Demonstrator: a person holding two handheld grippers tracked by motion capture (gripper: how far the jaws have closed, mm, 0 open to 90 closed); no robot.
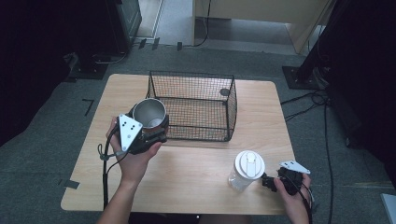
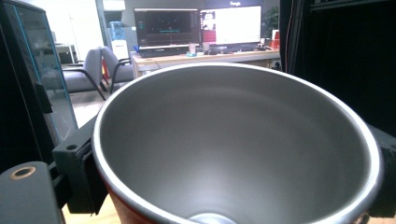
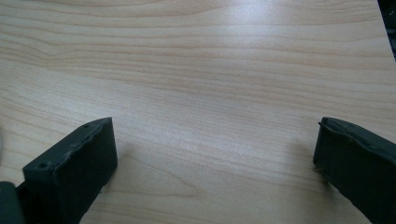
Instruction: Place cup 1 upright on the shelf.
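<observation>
The left gripper (image 1: 150, 132) holds a shiny steel cup with a red outer wall (image 1: 149, 113). Its fingers (image 2: 77, 175) pinch the cup from both sides, low on the body, so the open mouth stays up and level. The cup is lifted at the front left corner of the black wire mesh basket (image 1: 219, 107), very near its rim. I judge that the person holds it there because the cup goes into the basket next, and from this place it only needs to pass over the wire edge.

The right gripper (image 1: 267, 181) rests low on the light wooden table (image 1: 196, 172), just beside a clear plastic bottle with a white flip lid (image 1: 246, 170). Its fingers (image 3: 74, 168) are spread wide with only bare wood between them, so it grips nothing. Probably it waits there to take the bottle afterwards, since the bottle stands upright and within easy reach.
</observation>
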